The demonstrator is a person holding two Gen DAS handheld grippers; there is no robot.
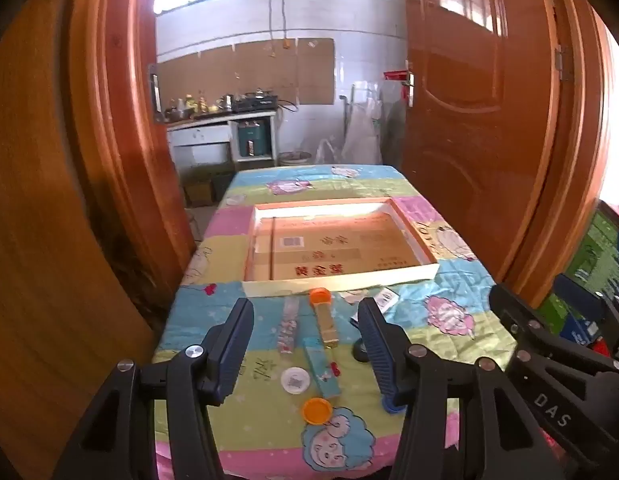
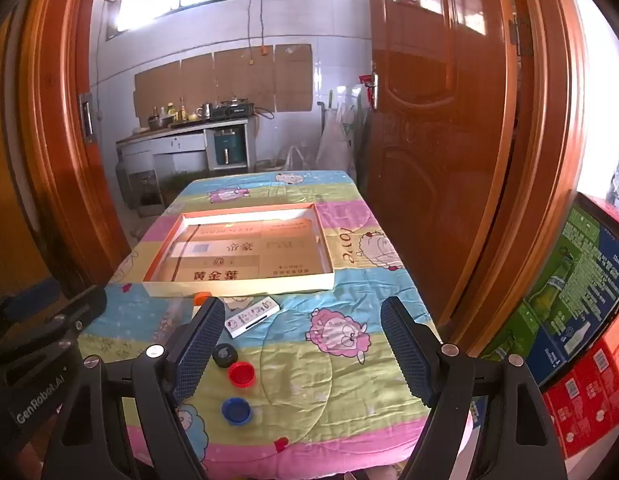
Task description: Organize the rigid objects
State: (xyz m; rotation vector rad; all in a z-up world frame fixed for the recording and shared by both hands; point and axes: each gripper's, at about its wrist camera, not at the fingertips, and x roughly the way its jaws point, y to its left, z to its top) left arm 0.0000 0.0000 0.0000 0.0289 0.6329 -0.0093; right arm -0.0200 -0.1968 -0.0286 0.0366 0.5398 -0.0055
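A shallow cardboard tray (image 1: 337, 280) (image 2: 237, 286) lies on the table's colourful cloth, nothing in it. In front of it lie small objects. The left wrist view shows an orange cap (image 1: 316, 410), a white round lid (image 1: 295, 380), a blue box (image 1: 322, 368), a gold stick with an orange cap (image 1: 324, 316) and a clear packet (image 1: 288, 326). The right wrist view shows a white box (image 2: 251, 316), a black cap (image 2: 223, 355), a red cap (image 2: 241, 374) and a blue cap (image 2: 237, 410). My left gripper (image 1: 305, 312) and right gripper (image 2: 301, 312) are open and empty above them.
Wooden door frames stand on both sides of the table (image 2: 349, 360). Stacked printed cartons (image 2: 581, 320) stand at the right. A kitchen counter (image 1: 217, 120) is behind the table. The right gripper's body (image 1: 557, 360) shows at the right of the left wrist view.
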